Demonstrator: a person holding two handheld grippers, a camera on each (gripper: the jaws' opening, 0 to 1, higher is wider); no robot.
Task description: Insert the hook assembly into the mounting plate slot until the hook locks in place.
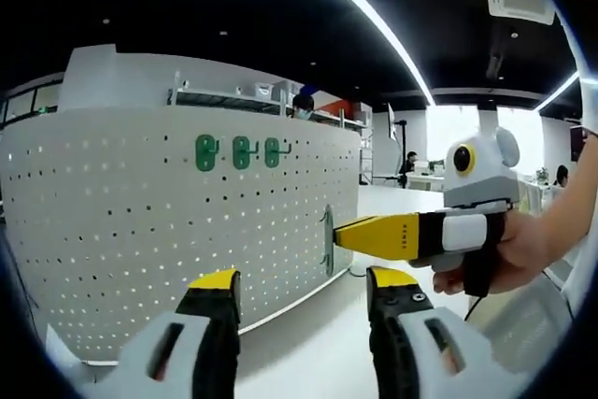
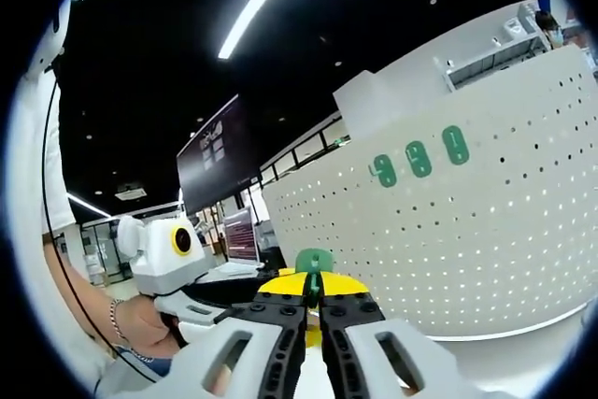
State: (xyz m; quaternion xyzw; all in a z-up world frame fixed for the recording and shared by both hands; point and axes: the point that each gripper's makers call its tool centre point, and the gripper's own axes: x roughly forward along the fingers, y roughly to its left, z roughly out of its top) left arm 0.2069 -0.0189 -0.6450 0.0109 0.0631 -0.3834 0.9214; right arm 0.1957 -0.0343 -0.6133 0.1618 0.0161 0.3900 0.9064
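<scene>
Gripping green hook (image 2: 314,263), edge-on.

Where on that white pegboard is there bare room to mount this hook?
The pegboard is bare left of and below the three green hooks mounted in a row near its top. It is crowded along that row and at the board's right edge, where the right gripper holds a green hook.

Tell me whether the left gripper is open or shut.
Open: the left gripper has its two fingers standing well apart, nothing between them.
</scene>
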